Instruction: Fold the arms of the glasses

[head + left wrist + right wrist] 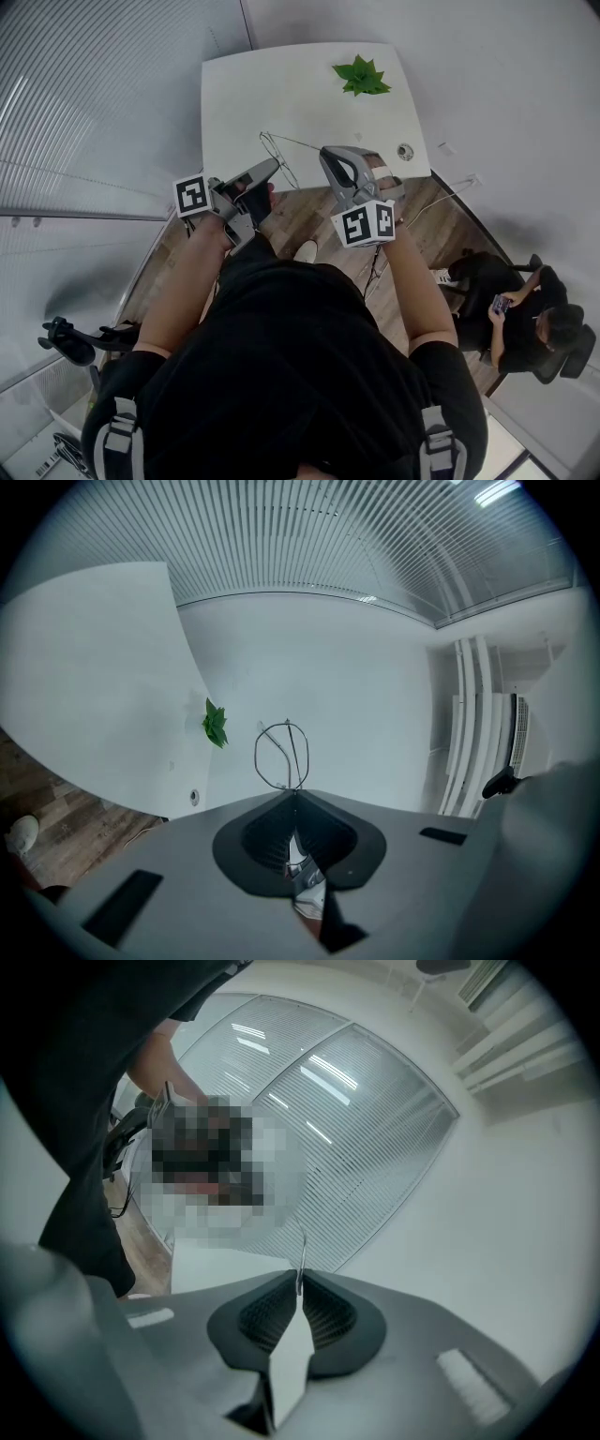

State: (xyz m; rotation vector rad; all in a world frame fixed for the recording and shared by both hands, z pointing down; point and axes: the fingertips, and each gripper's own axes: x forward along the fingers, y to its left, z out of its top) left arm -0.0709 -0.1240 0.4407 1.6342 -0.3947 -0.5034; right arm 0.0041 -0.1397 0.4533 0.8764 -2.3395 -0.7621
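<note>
L gripper (295, 794) clamped on glasses (291, 755) at the rim, held up in air over counter (281, 84) near edge as my anchor. R gripper (300, 1281) pinched shut on thin arm (302, 1260) for leverage to swing it in. Fold not done yet imo.

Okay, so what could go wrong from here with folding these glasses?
1. The right gripper is pinched shut on the thin wire arm; pushing it off the hinge's line could bend it.
2. The left gripper holds the glasses only at the rim's edge, so the frame might twist or slip out.
3. They are held in the air by the table edge; a slip could drop them onto the wooden floor.
</note>
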